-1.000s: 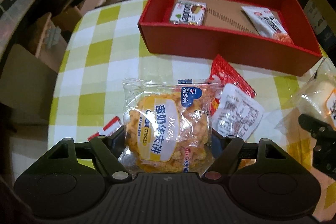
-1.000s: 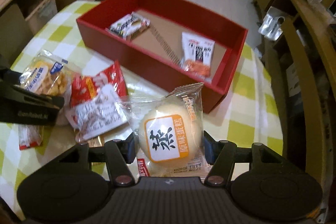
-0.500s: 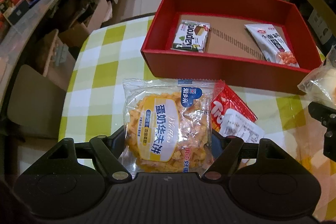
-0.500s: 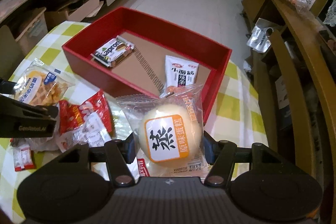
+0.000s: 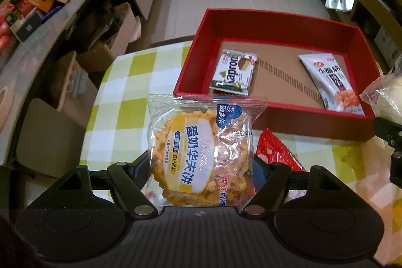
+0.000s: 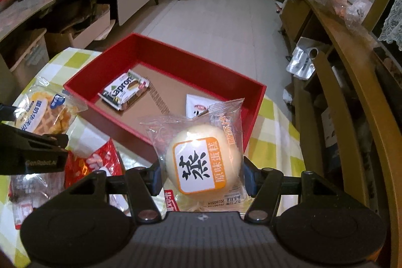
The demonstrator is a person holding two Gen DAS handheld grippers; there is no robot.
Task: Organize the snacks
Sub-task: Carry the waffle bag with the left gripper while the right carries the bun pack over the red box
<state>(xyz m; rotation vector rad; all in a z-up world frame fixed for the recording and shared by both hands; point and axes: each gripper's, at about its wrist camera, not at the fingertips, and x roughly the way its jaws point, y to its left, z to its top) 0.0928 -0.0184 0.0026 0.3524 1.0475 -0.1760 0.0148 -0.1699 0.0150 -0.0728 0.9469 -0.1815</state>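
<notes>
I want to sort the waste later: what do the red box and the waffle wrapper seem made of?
Red box: likely cardboard, matte red walls, bare brown board floor. Waffle wrapper: thin clear plastic film, glossy, crinkled, with a crimped seal along the top edge.

The box (image 5: 273, 21) stands at the far side of the table (image 5: 130, 74). Inside it, the wafer packet (image 5: 235, 72) lies toward the left and the noodle snack pouch (image 5: 331, 83) toward the right, well apart. Before the box's near wall, the left gripper (image 5: 201, 167) holds the waffle pack (image 5: 201, 155) above the table, and the right gripper (image 6: 202, 173) holds the steamed cake pack (image 6: 201, 162) to its right. The crinkled packet (image 6: 98, 162) lies on the table between them, below the waffle pack
</notes>
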